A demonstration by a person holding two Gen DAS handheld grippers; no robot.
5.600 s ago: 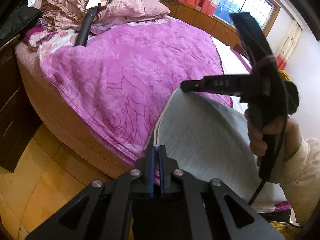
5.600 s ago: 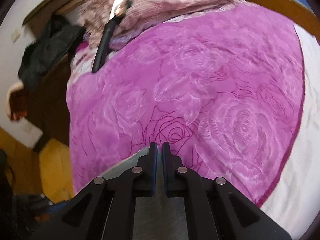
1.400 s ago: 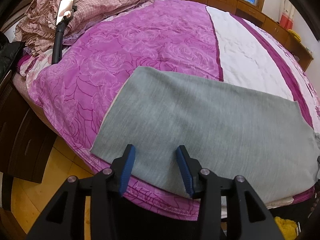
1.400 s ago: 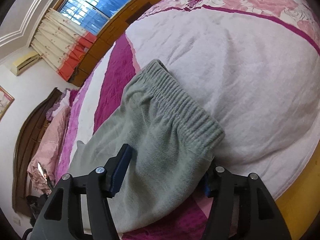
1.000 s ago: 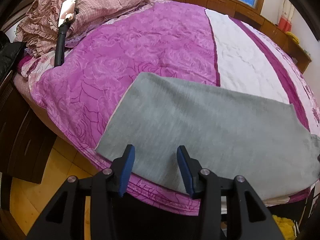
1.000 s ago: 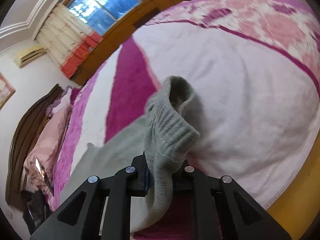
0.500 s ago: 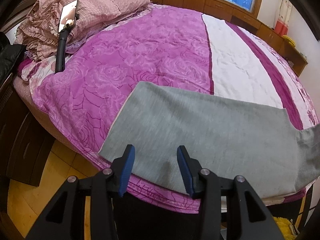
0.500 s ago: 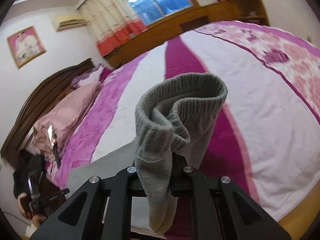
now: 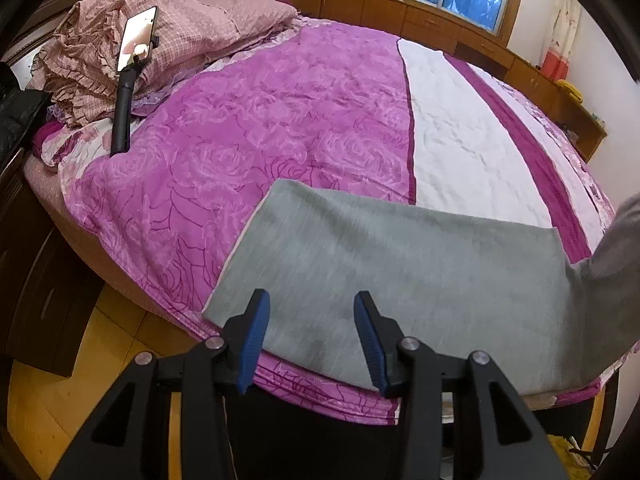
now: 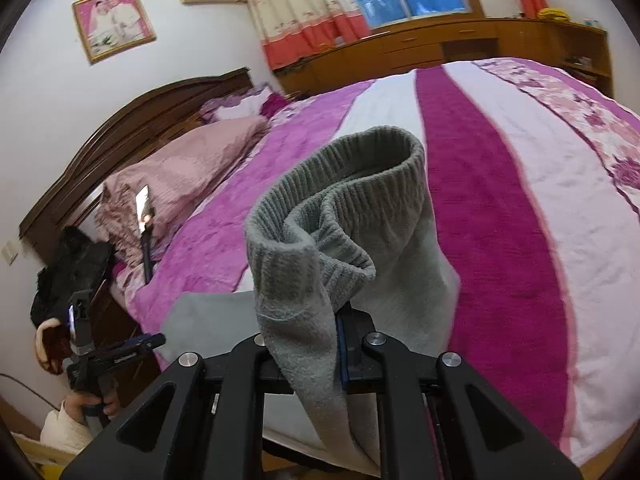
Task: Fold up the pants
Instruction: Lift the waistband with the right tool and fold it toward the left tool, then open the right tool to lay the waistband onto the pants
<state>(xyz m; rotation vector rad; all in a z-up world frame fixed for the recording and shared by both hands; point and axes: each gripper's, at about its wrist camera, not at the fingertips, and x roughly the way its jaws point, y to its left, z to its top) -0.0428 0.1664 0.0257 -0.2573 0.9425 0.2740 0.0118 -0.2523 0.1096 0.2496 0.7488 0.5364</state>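
The grey pants (image 9: 400, 280) lie flat along the near edge of the bed (image 9: 280, 120), filling the lower middle of the left wrist view. The right gripper (image 10: 340, 344) has its jaws clamped on the ribbed waistband (image 10: 352, 184), which stands bunched and curled at the centre of its view. The left gripper (image 9: 310, 340) hangs above the leg end, jaws half open on nothing. The fabric looks soft, thick and limp, so it will likely sag and drape. Pinching an edge or hem should hold best.
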